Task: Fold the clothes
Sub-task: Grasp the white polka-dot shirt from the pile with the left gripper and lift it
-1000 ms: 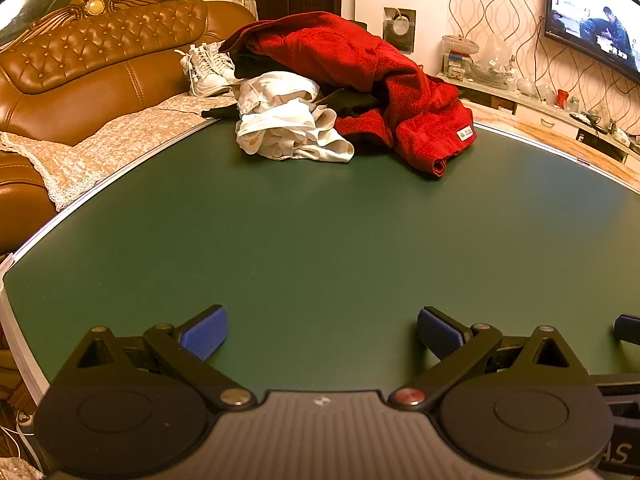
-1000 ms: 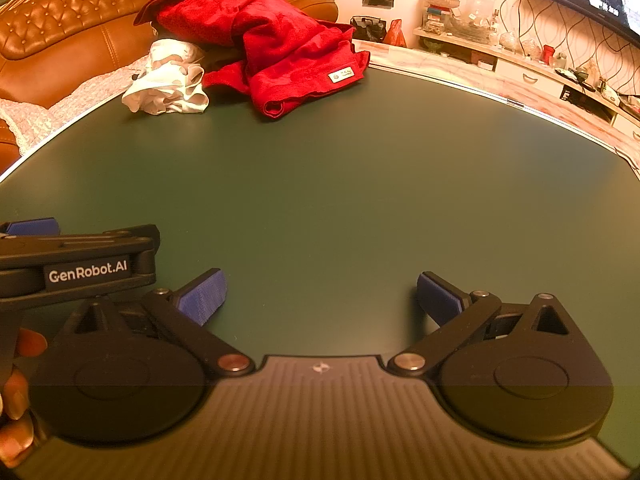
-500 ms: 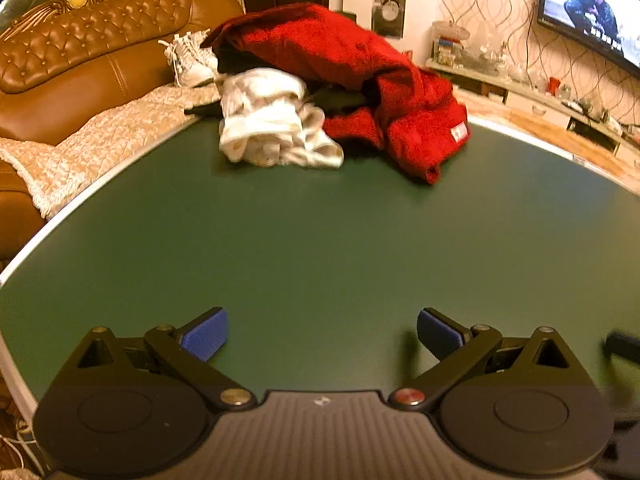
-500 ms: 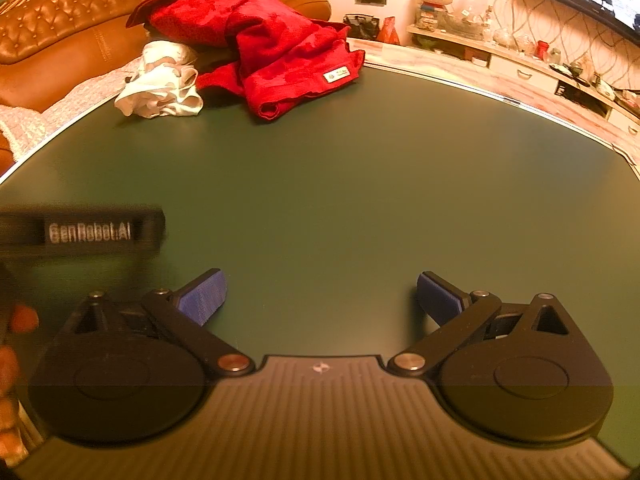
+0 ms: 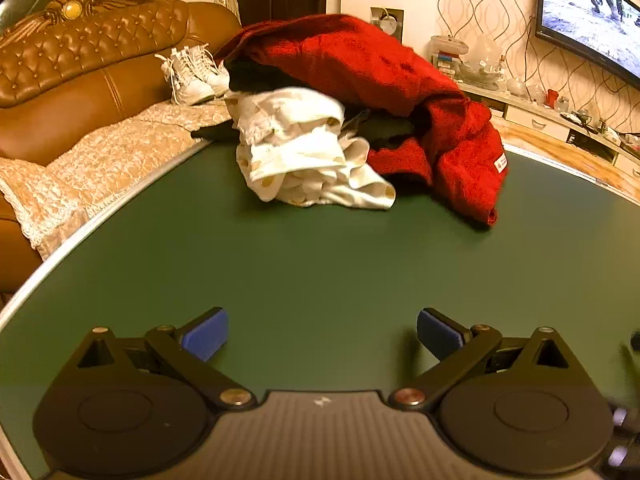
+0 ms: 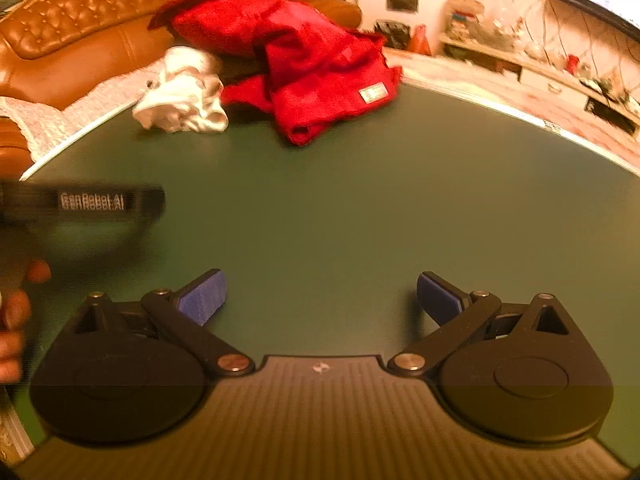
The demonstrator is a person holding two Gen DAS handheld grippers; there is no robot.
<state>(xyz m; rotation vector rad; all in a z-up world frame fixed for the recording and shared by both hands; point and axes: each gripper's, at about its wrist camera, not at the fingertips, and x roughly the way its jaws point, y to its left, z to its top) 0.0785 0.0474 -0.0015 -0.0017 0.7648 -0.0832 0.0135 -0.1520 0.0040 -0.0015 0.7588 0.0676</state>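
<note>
A pile of clothes lies at the far side of the green table [image 5: 320, 264]. A crumpled white garment [image 5: 308, 156] sits in front, a red garment [image 5: 384, 80] with a white label is draped over and to the right, and a dark garment shows between them. The pile also shows in the right wrist view: white garment [image 6: 184, 96], red garment [image 6: 304, 64]. My left gripper [image 5: 322, 334] is open and empty, well short of the white garment. My right gripper [image 6: 320, 296] is open and empty over bare table [image 6: 360, 208]. The left gripper's body [image 6: 92, 202] appears blurred at the left of the right wrist view.
A brown leather sofa [image 5: 80, 80] with a lace cover stands beyond the table's left edge, with white sneakers [image 5: 192, 76] on it. A TV [image 5: 588, 12] hangs at the right above a low cabinet with small items. The table's metal rim [image 5: 120, 208] curves round the left.
Both grippers have moved forward towards the clothes pile, which now looks larger in both views. Both stay open and empty.
</note>
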